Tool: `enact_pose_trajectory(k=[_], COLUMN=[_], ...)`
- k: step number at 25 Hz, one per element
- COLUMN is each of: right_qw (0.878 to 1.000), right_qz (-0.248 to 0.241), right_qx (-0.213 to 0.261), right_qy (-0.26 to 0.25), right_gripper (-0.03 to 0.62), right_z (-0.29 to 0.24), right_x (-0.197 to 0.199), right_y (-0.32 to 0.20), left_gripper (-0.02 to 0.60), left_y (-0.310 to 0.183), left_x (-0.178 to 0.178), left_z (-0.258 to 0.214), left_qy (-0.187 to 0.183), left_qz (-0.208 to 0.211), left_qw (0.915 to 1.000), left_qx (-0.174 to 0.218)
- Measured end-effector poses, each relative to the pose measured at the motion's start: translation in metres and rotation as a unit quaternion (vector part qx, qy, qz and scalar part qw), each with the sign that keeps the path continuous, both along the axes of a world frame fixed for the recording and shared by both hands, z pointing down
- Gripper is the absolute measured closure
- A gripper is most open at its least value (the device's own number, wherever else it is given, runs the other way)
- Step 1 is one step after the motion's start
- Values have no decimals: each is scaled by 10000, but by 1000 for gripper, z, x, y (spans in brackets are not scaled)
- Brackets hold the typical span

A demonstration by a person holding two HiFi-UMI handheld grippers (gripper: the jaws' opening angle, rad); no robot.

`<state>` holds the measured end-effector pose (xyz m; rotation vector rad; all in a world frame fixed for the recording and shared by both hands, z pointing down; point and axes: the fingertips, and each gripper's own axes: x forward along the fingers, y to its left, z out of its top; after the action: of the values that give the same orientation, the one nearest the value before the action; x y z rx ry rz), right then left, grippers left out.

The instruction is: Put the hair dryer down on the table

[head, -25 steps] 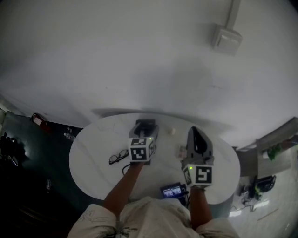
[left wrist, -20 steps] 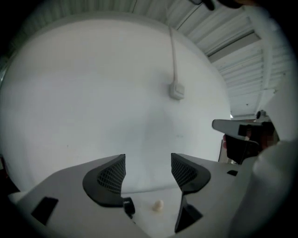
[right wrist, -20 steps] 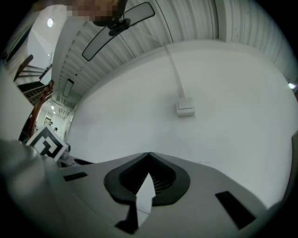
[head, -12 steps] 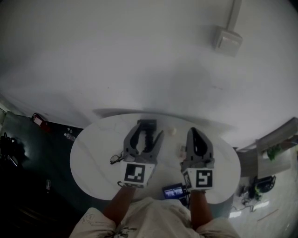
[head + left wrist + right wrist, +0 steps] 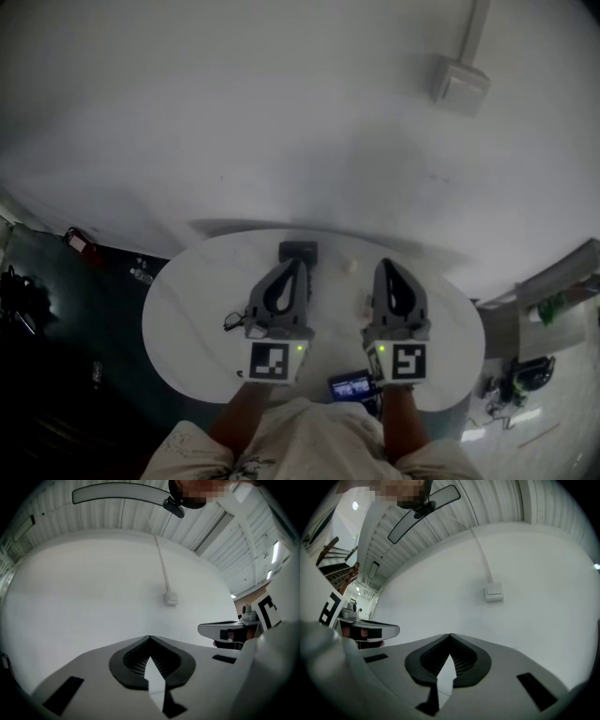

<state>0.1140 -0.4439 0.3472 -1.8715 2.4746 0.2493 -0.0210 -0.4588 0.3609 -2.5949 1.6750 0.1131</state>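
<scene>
The dark hair dryer (image 5: pixel 298 250) lies on the round white table (image 5: pixel 187 291) toward its far edge, with nothing holding it. My left gripper (image 5: pixel 298 266) hovers just in front of it, pointing level at the wall. Its jaws have just been closing and now meet with nothing between them; in the left gripper view the left gripper (image 5: pixel 150 638) shows only bare wall ahead. My right gripper (image 5: pixel 386 265) is beside it on the right, also shut and empty, and the right gripper view shows the right gripper (image 5: pixel 450 635) with jaws touching.
On the table lie a pair of glasses (image 5: pixel 234 321), a small white ball (image 5: pixel 351 266) and a dark device with a screen (image 5: pixel 349 384) near the front edge. A white box with a conduit (image 5: pixel 461 82) is mounted on the wall ahead.
My left gripper lifted off the hair dryer and drew back toward me, its jaws spread wide half a second ago and have since closed. The right gripper has hardly moved.
</scene>
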Motion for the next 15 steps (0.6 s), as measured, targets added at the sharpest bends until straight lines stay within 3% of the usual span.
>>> enact_pose_trajectory(k=[15], right_qw=[9999], right_qz=[19], right_qx=[-102], right_qy=[91], right_gripper=[592], right_z=[7], right_x=[-2], right_y=[-1], left_gripper=[583], left_y=[-5], left_x=[-8], left_z=[17], left_qy=[90], left_qz=[-146], left_qw=[9995], left_qx=[-278])
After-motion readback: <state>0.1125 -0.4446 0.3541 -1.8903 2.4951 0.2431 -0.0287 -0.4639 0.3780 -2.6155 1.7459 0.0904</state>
